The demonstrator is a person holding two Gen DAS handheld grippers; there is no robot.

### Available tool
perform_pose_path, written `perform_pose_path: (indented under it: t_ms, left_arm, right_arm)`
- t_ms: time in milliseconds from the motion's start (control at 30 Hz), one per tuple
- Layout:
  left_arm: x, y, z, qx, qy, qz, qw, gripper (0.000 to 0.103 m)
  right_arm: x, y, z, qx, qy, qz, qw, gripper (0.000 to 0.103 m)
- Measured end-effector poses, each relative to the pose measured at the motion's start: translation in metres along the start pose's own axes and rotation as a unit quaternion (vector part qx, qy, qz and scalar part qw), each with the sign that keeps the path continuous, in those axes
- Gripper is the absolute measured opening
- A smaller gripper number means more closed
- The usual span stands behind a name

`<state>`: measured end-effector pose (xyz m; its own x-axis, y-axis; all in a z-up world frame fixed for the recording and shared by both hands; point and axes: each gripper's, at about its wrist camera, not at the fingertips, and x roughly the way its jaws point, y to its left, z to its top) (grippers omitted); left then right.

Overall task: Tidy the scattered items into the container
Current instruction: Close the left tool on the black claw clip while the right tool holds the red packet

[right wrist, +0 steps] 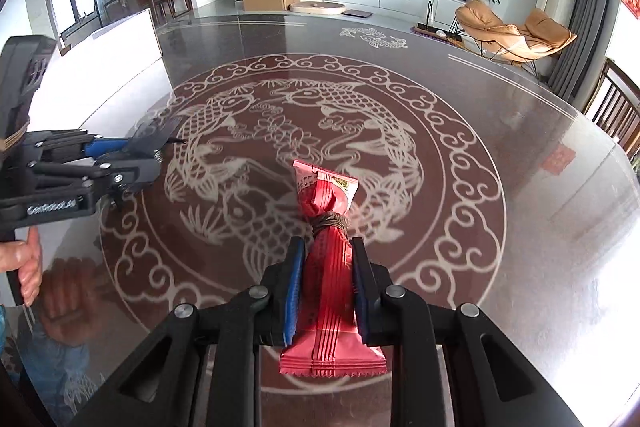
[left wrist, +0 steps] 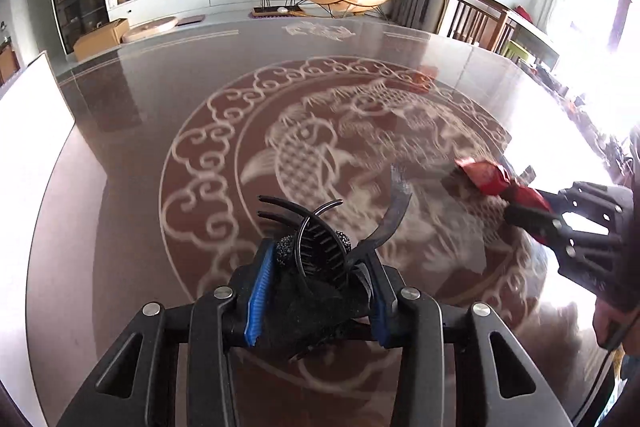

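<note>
In the left wrist view, a black hair claw clip [left wrist: 318, 247] sits upright between the blue pads of my left gripper [left wrist: 320, 267], which is shut on it above the table. From the right wrist view the same gripper [right wrist: 136, 155] shows at the left with the clip [right wrist: 156, 133] sticking out of it. My right gripper [right wrist: 328, 251] is shut on a red snack packet [right wrist: 326, 187] tied round its middle with brown string. The packet [left wrist: 486, 177] and the right gripper [left wrist: 532, 211] also show at the right of the left wrist view. A white container [right wrist: 120, 43] stands at the table's left side.
The round glass table [right wrist: 520, 147] has a fish pattern in its middle. A person's hand [right wrist: 28, 267] grips the left tool's handle. Wooden chairs [right wrist: 620, 111] stand at the table's right edge. A television, plants and an orange lounge chair lie beyond.
</note>
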<state>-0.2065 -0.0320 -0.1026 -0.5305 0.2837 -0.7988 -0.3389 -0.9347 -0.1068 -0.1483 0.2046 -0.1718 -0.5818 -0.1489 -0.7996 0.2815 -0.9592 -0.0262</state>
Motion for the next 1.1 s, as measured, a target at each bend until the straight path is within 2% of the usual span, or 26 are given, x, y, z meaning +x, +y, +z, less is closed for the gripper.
perform_pose_path:
  t_ms: [33, 100, 133, 167, 200, 233, 267, 333, 533, 633, 700, 733, 767, 800, 833, 867, 933, 1100]
  left_arm:
    - [-0.005, -0.004, -0.007, -0.003, 0.0, -0.001, 1.0, 0.043]
    - [-0.008, -0.015, -0.015, -0.006, 0.001, 0.011, 0.9999, 0.061]
    - [-0.007, -0.019, -0.017, -0.006, 0.005, 0.02, 0.9998, 0.083]
    - [-0.003, -0.022, -0.017, -0.006, 0.011, 0.029, 0.9995, 0.093]
    - [-0.001, -0.026, -0.017, -0.006, 0.017, 0.04, 0.999, 0.093]
    - [0.001, -0.03, -0.018, -0.004, 0.021, 0.052, 0.9984, 0.094]
    - [0.003, -0.033, -0.017, -0.003, 0.026, 0.064, 0.9976, 0.098]
    - [0.007, -0.032, -0.019, -0.021, 0.034, 0.078, 0.9962, 0.103]
    - [0.012, -0.028, -0.025, -0.068, 0.027, 0.112, 0.9911, 0.103]
    - [0.021, -0.027, -0.02, -0.083, 0.027, 0.123, 0.9886, 0.103]
    - [0.026, -0.027, -0.015, -0.089, 0.033, 0.125, 0.9876, 0.103]
    - [0.026, -0.026, -0.014, -0.087, 0.034, 0.123, 0.988, 0.103]
    - [0.026, -0.026, -0.014, -0.084, 0.032, 0.12, 0.9888, 0.101]
    - [0.024, -0.027, -0.013, -0.075, 0.026, 0.114, 0.9903, 0.093]
    - [0.021, -0.03, -0.013, -0.062, 0.018, 0.107, 0.9922, 0.06]
    - [0.018, -0.031, -0.012, -0.053, 0.015, 0.098, 0.9937, 0.039]
    - [0.011, -0.03, -0.013, -0.061, 0.011, 0.075, 0.9953, 0.039]
    - [-0.027, -0.042, -0.011, -0.066, -0.023, 0.064, 0.9955, 0.039]
  right_arm:
    - [-0.002, 0.001, -0.006, -0.003, -0.001, -0.004, 1.0, 0.023]
    - [-0.005, 0.002, -0.014, -0.004, -0.008, -0.009, 1.0, 0.023]
    - [-0.006, 0.002, -0.016, 0.002, -0.011, -0.009, 1.0, 0.025]
    - [-0.005, 0.001, -0.016, 0.01, -0.013, -0.009, 1.0, 0.033]
    - [-0.005, -0.001, -0.014, 0.016, -0.014, -0.011, 1.0, 0.042]
    - [-0.002, -0.003, -0.014, 0.021, -0.011, -0.011, 1.0, 0.063]
    - [0.0, -0.007, -0.013, 0.029, -0.007, -0.009, 1.0, 0.067]
    - [0.001, -0.012, -0.013, 0.036, -0.008, -0.005, 0.999, 0.068]
    - [0.01, -0.012, -0.004, 0.017, 0.003, 0.006, 1.0, 0.088]
    - [0.012, -0.014, 0.0, 0.014, 0.004, 0.009, 1.0, 0.09]
    - [0.011, -0.014, -0.001, 0.014, 0.004, 0.007, 1.0, 0.087]
    - [0.01, -0.015, -0.002, 0.018, 0.001, 0.002, 1.0, 0.08]
    - [0.006, -0.016, -0.003, 0.022, -0.007, -0.002, 1.0, 0.036]
    - [0.002, -0.017, -0.004, 0.024, -0.016, -0.001, 1.0, 0.017]
    - [0.001, -0.018, -0.004, 0.028, -0.013, -0.004, 0.999, 0.018]
    - [0.0, -0.019, -0.006, 0.034, -0.015, 0.003, 0.999, 0.018]
    - [-0.005, -0.019, -0.011, 0.034, -0.013, 0.007, 0.999, 0.018]
    - [-0.031, -0.022, -0.013, 0.045, -0.029, 0.03, 0.998, 0.018]
